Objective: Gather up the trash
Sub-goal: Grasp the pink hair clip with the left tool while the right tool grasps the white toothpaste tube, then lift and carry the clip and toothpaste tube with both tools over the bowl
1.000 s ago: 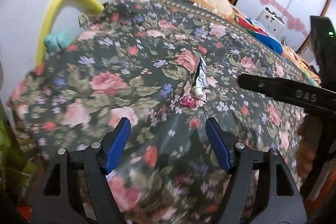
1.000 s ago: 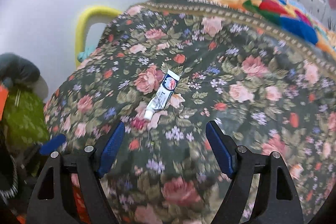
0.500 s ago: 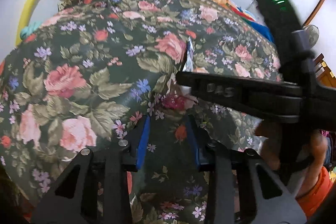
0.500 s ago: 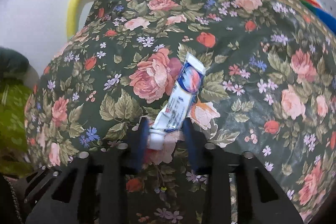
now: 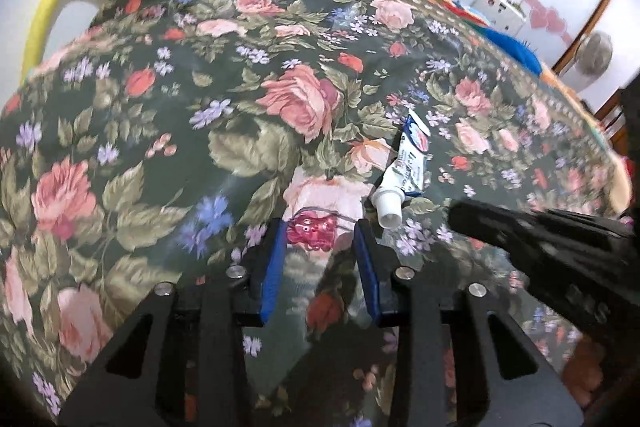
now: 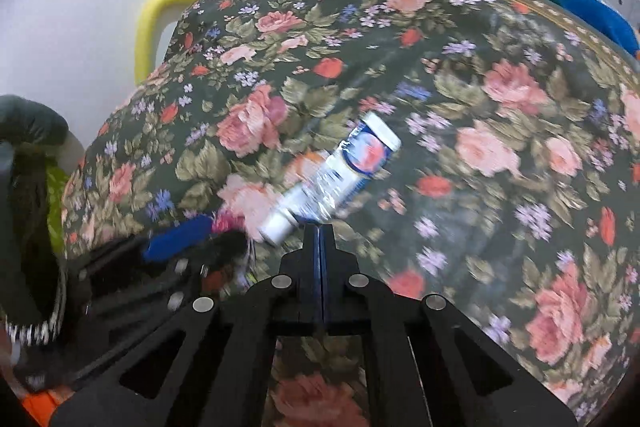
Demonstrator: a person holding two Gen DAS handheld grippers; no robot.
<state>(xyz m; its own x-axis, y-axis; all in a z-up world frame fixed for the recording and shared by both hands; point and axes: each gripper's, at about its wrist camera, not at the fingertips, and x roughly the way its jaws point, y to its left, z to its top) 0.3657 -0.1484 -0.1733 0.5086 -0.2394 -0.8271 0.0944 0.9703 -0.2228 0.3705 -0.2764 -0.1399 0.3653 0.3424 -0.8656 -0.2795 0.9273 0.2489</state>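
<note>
Floral bedspread (image 5: 160,115) everywhere; white tube (image 6: 332,175) lying free, cap just beside right gripper (image 6: 320,231), pads pressed together on nothing. Left gripper (image 5: 320,239) parted around pink wrapper (image 5: 314,231)

The white tube (image 5: 404,167) lying on the flowery bedspread (image 5: 224,75) is showing some dark letters on its side, but they are too small and blurry to read. No other words or numbers are showing anywhere.
</note>
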